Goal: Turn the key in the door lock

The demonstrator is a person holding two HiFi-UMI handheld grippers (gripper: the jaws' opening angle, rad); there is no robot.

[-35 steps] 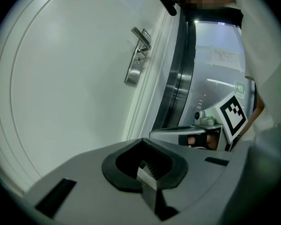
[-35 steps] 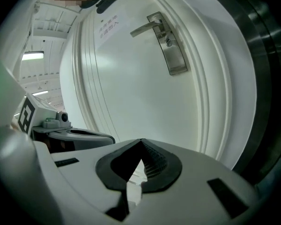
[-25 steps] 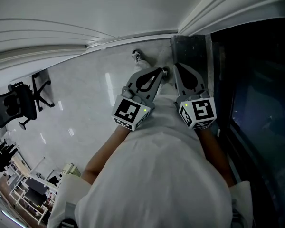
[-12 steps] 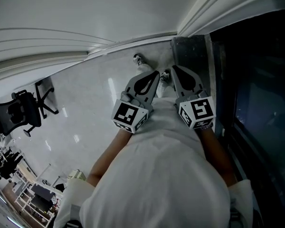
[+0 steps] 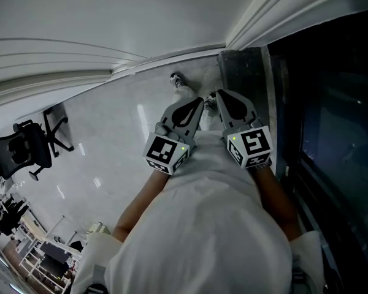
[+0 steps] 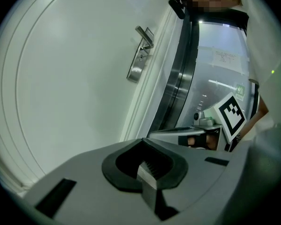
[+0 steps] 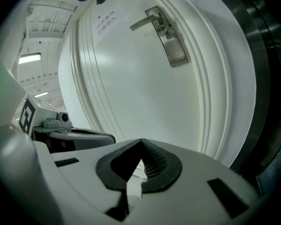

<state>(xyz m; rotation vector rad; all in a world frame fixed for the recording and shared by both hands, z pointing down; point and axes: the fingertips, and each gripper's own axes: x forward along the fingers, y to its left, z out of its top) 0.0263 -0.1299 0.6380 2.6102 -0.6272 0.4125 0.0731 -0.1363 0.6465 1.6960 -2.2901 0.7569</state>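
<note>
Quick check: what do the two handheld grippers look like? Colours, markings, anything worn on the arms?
The left gripper and right gripper are grey shells that taper to a point, with a black teardrop recess around ribbed jaws. The left marker cube and right marker cube are white with black square patterns and a small green light. The person wears a white top.

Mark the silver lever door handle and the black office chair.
silver lever door handle (image 7: pixel 145 21), right gripper view, on the lever arm.
black office chair (image 5: pixel 21 147), head view, middle of its body.
</note>
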